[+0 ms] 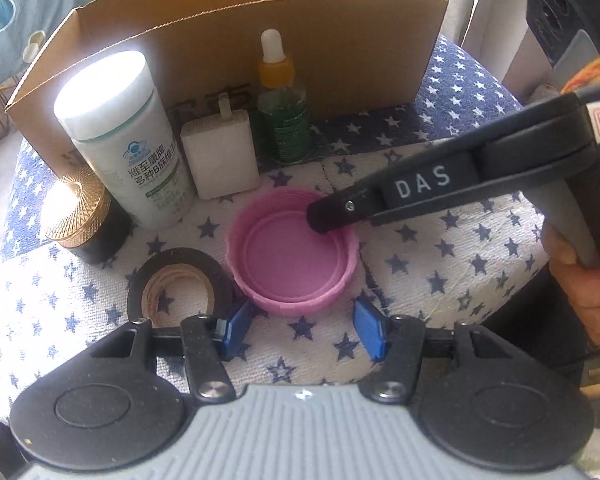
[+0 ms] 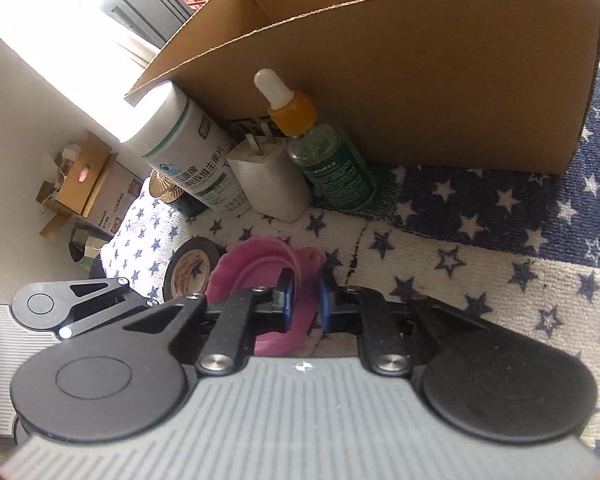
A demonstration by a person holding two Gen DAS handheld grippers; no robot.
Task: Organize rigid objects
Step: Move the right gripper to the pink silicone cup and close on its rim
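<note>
Pink lid [image 1: 290,258] (ridged rim, hollow side up) on starred cloth [image 1: 440,264]

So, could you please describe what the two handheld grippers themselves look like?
The left gripper and right gripper look identical: a ribbed grey body, two round black discs, black linkages with silver bolts, and blue finger pads. Seen from the left wrist, the right gripper's black finger carries a band lettered DAS.
</note>
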